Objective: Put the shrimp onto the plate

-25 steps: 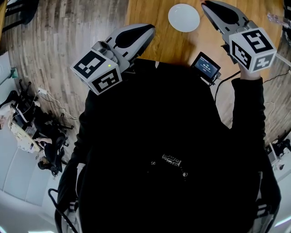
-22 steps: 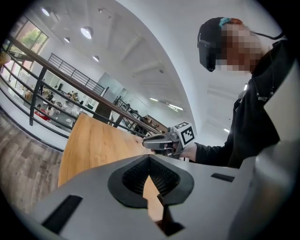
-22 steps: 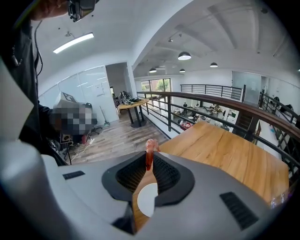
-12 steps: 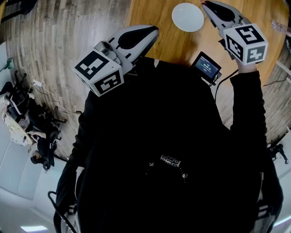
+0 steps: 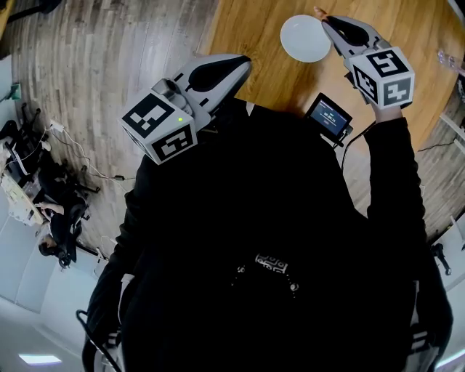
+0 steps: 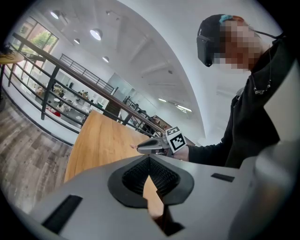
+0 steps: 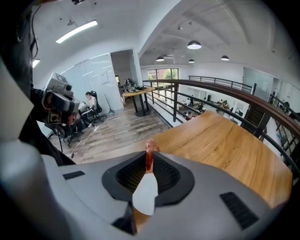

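The small orange-pink shrimp (image 7: 149, 149) is pinched between the 2 ribbed black fingers of the right gripper (image 5: 325, 19), right at their tips, with part of its body sticking out beyond them. The fingers are closed on it with only a narrow gap. In the head view the shrimp hangs by the far right rim of the round white plate (image 5: 301, 40), which lies empty on the light wooden desk (image 5: 254, 29). In the right gripper view the plate's white surface shows through the opening behind the fingers. How high the shrimp is above the plate I cannot tell.

The left gripper (image 6: 149, 163) is held off to the side near the desk's edge. Its 2 fingers meet at the tips with nothing between them.

The shrimp looks light, soft and probably slick, so a gentle pinch should hold it, while a hard squeeze could crush it or squirt it out sideways. The thicker middle of the body is likely the safest place to grip, since the thin tail end could tear or slip. A piece this light may cling to the ribbed pads when the fingers open. The plate looks smooth and light, and it might slide if nudged.
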Available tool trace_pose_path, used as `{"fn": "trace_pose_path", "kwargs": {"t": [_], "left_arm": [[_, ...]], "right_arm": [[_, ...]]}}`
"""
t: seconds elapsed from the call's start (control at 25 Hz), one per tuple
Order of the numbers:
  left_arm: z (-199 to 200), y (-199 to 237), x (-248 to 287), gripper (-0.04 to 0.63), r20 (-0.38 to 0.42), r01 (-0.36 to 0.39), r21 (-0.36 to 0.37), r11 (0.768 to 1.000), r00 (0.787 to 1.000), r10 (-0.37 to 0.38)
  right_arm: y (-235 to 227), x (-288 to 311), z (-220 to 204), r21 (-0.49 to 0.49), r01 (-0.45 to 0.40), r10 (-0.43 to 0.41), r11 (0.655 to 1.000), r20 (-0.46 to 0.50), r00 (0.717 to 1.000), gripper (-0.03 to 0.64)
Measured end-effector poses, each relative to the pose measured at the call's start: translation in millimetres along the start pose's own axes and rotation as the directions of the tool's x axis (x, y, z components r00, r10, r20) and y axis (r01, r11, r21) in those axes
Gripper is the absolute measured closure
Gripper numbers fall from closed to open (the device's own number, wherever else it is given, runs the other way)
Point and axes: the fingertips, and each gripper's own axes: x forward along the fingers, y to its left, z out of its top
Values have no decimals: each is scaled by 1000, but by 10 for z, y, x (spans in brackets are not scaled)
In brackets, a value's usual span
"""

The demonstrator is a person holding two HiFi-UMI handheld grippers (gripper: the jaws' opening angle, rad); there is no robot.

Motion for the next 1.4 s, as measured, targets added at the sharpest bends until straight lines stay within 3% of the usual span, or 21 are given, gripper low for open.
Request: {"fn": "trace_pose_path", "kwargs": {"t": [0.56,1.4], "left_arm": [[-10,88,-28,589,13,-31,-52,998,999,32],[-140,118,-123,589,33,-89,-101,991,995,93]], "right_arm": [[-131,429,-528,-63,12,-19,998,-104,994,560],[-158,1092,-1603,-174,-30,-29,984,-324,946,560]]}}
